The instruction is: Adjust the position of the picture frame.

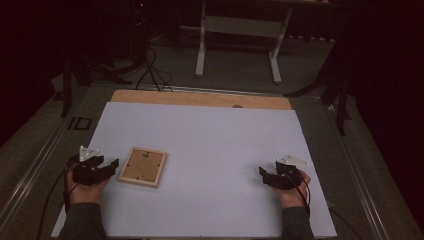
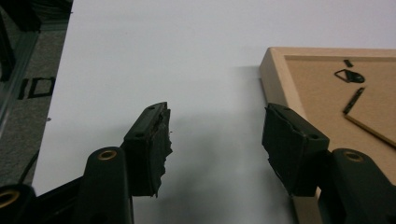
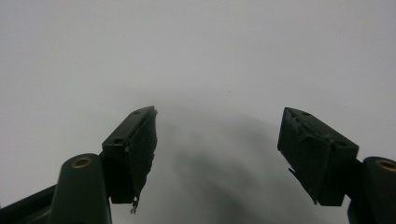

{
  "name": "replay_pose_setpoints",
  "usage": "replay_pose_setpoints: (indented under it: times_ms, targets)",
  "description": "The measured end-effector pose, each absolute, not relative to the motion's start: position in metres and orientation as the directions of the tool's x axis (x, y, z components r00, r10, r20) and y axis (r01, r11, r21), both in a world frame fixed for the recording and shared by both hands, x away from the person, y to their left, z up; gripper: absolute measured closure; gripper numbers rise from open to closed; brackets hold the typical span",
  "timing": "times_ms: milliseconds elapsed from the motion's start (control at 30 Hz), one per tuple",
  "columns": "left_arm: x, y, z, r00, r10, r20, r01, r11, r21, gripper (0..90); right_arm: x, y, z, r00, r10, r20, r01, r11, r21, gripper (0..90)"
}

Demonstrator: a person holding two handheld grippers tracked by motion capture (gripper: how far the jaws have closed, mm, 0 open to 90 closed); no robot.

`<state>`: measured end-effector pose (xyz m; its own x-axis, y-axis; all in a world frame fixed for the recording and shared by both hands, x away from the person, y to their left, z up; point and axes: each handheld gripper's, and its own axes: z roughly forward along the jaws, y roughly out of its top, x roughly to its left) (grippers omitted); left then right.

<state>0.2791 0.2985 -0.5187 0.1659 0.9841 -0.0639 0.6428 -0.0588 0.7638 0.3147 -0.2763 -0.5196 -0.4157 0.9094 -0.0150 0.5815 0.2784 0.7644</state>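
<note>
Left tongs [image 1: 111, 165] beside frame [image 1: 143, 166]

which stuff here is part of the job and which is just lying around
In the job:
- square light wooden picture frame lying back side up
- left gripper, open beside the frame's edge
- right gripper, open over the white sheet

Lying about:
- white sheet covering the table
- white metal table legs on the floor behind
- black cables on the floor
</note>
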Motion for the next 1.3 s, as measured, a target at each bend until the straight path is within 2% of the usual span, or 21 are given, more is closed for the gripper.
replay_pose_setpoints:
  times_ms: [233,500,633,667,700,800,867,933,967,1233,1300]
  targets:
    - [0.277,0.296,-0.515,0.198,0.978,-0.072,0.629,-0.07,0.774,47.7,0.315,-0.274,-0.517,-0.425,0.905,-0.006,0.576,0.275,0.77,27.8]
    - [0.275,0.29,-0.513,0.224,0.972,-0.071,0.627,-0.088,0.774,48.9,0.314,-0.276,-0.517,-0.424,0.906,0.0,0.579,0.271,0.769,27.8]
    - [0.275,0.289,-0.512,0.256,0.963,-0.088,0.624,-0.095,0.776,55.4,0.314,-0.276,-0.516,-0.424,0.906,-0.005,0.576,0.274,0.77,27.9]
    - [0.275,0.289,-0.512,0.266,0.959,-0.102,0.625,-0.091,0.775,58.6,0.314,-0.276,-0.516,-0.424,0.906,-0.006,0.575,0.274,0.771,27.9]
    - [0.275,0.289,-0.512,0.281,0.952,-0.117,0.627,-0.091,0.774,66.8,0.314,-0.276,-0.517,-0.424,0.906,-0.007,0.576,0.276,0.769,28.0]
    - [0.275,0.288,-0.513,0.308,0.944,-0.117,0.628,-0.11,0.771,79.0,0.314,-0.275,-0.517,-0.428,0.904,-0.01,0.574,0.281,0.769,28.1]
    - [0.275,0.287,-0.513,0.315,0.942,-0.117,0.629,-0.115,0.769,84.1,0.314,-0.275,-0.517,-0.432,0.902,-0.011,0.572,0.283,0.77,28.2]
    - [0.276,0.287,-0.513,0.319,0.941,-0.115,0.634,-0.121,0.764,84.1,0.313,-0.275,-0.517,-0.435,0.9,-0.013,0.571,0.287,0.769,28.1]
    - [0.277,0.286,-0.514,0.324,0.938,-0.119,0.638,-0.124,0.76,88.9,0.314,-0.274,-0.517,-0.438,0.899,-0.017,0.569,0.292,0.769,28.1]
    - [0.278,0.282,-0.515,0.337,0.934,-0.119,0.641,-0.136,0.755,88.6,0.313,-0.273,-0.517,-0.446,0.895,-0.02,0.564,0.298,0.77,28.5]
    - [0.279,0.281,-0.515,0.341,0.932,-0.123,0.643,-0.136,0.754,83.7,0.313,-0.273,-0.517,-0.451,0.892,-0.022,0.562,0.303,0.77,28.5]
